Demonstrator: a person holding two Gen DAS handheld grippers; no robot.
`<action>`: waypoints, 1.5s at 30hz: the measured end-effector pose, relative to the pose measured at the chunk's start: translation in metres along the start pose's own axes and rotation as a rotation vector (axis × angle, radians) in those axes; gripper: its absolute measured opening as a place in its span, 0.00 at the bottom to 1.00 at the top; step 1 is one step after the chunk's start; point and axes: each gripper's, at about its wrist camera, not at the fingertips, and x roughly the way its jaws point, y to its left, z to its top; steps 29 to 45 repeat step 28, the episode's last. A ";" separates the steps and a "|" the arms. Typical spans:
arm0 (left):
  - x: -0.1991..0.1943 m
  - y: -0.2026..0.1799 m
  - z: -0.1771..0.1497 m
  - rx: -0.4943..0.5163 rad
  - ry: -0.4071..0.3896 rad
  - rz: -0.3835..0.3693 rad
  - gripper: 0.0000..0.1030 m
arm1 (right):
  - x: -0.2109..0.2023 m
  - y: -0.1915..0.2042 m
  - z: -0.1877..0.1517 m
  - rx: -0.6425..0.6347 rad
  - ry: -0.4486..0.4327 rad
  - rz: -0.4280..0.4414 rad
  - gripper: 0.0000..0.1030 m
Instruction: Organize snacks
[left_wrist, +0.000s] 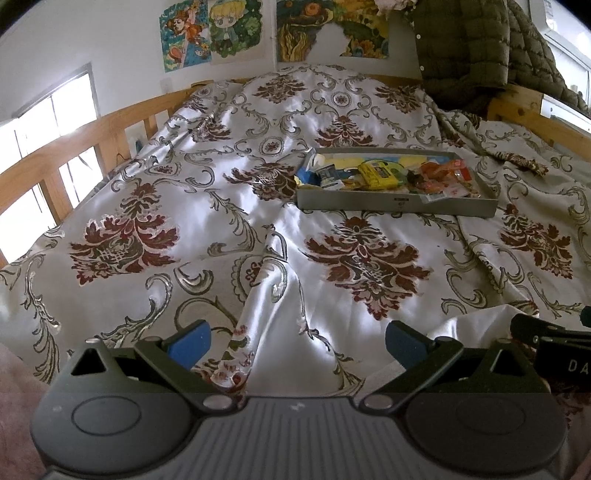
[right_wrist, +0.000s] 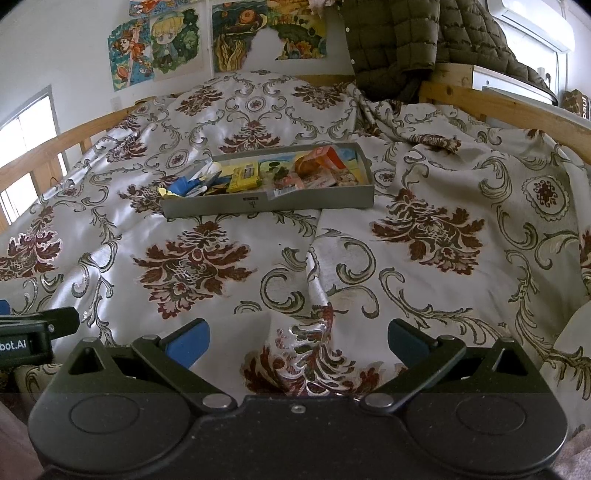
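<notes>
Snacks (left_wrist: 391, 175) lie heaped in a shallow grey tray (left_wrist: 354, 205) that sits far out on the bed, and we can see the tray from both wrist views. We hold the left gripper (left_wrist: 297, 341) low over the near edge of the bedspread (left_wrist: 207, 206), its blue-padded fingers (left_wrist: 192, 345) spread wide with nothing but cloth showing between them. We hold the right gripper (right_wrist: 299, 341) the same way, released and empty, above a raised fold of the bedspread (right_wrist: 443, 295).

From the left wrist view the tray lies far and to the right; from the right wrist view the tray (right_wrist: 325, 197) lies far and a little to the left, so it rests between the two lines of sight and well apart from both grippers. Within it we make out a yellow packet (left_wrist: 376, 176) near the middle, blue and white wrappers (left_wrist: 325, 175) at the left end and orange and red packets (left_wrist: 443, 173) at the right end. In the right wrist view the yellow packet (right_wrist: 245, 178) again sits near the middle of the tray.

Along the left side runs a wooden bed rail (left_wrist: 74, 147), with a bright window (left_wrist: 48, 122) behind it. On the far wall hang colourful cartoon posters (left_wrist: 210, 31), and an olive quilted jacket (left_wrist: 472, 44) drapes over the far right corner of the frame.
</notes>
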 end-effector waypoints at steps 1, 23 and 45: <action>0.000 0.000 0.000 0.000 0.000 0.001 0.99 | 0.000 0.001 0.001 -0.001 0.000 0.000 0.99; 0.001 -0.004 0.001 0.017 0.013 0.003 0.99 | 0.001 0.001 -0.002 -0.002 0.003 -0.002 0.99; 0.000 -0.005 0.002 0.016 0.014 0.005 0.99 | 0.001 0.001 -0.001 -0.002 0.004 -0.002 0.99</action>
